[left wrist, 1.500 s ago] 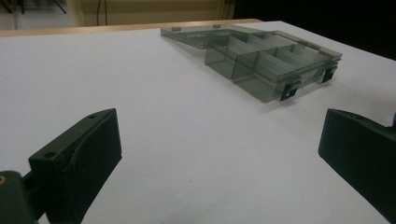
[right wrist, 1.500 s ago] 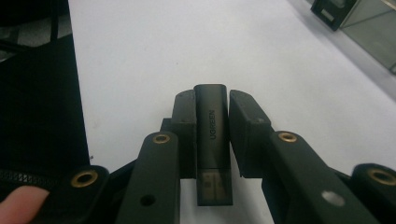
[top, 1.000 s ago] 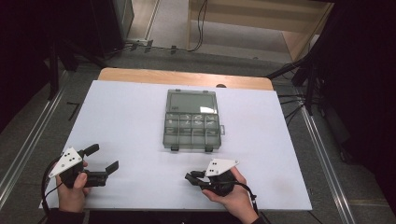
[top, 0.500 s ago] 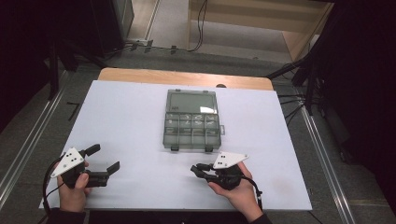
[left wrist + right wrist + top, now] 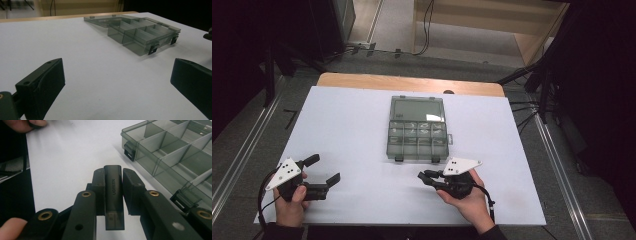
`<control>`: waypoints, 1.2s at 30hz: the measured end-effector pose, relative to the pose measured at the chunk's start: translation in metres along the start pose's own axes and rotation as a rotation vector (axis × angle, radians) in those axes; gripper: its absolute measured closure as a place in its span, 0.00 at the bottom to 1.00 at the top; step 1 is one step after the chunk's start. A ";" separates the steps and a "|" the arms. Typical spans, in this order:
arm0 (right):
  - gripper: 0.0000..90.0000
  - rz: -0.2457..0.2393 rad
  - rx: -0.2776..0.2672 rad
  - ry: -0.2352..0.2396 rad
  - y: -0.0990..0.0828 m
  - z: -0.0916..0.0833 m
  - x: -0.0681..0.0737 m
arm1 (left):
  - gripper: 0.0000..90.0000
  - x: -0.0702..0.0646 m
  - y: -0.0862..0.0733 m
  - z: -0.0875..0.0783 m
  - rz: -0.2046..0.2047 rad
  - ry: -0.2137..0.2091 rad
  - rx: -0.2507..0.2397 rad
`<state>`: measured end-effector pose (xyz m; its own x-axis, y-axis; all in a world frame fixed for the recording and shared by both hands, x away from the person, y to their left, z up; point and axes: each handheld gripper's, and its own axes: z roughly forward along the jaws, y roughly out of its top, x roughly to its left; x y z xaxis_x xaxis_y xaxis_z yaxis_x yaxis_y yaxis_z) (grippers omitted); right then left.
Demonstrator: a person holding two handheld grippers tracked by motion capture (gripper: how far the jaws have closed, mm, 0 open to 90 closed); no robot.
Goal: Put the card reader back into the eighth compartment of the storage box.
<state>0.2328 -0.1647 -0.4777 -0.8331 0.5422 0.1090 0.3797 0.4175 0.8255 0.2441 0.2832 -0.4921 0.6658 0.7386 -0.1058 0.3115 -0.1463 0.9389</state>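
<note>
White covering spreads over the table (image 5: 352,125), with a strip of bare wood showing along its far edge and dark floor all around. Clamped between the jaws of the right gripper (image 5: 113,185) is a small dark USB adapter (image 5: 114,195) with "UGREEN" printed along its body; both pads press against its sides, and its clear-capped end points back toward the camera in the right gripper view. From above, the right gripper (image 5: 428,177) sits near the front edge of the table, just in front of the near right corner of the box, its jaws pointing left. Close beside the adapter lies a smoky clear plastic organizer box (image 5: 417,129) with its lid folded open toward the far side and its divided compartments exposed; two dark latches sit on its near wall. Well apart at the front left, the left gripper (image 5: 323,171) rests in the person's hand with its jaws spread wide and nothing between them, aimed across the table toward the box (image 5: 140,32).
</note>
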 end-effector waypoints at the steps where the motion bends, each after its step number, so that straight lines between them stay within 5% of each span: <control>1: 0.79 0.001 -0.002 -0.001 0.000 0.000 -0.001 | 0.00 0.000 0.000 0.000 0.000 0.000 0.000; 36: 0.79 0.021 -0.029 -0.040 0.020 -0.007 -0.021 | 0.00 -0.001 0.000 0.001 0.004 -0.004 0.000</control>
<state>0.2547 -0.1730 -0.4597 -0.8082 0.5794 0.1050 0.3849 0.3848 0.8390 0.2440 0.2819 -0.4923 0.6696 0.7355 -0.1032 0.3086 -0.1492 0.9394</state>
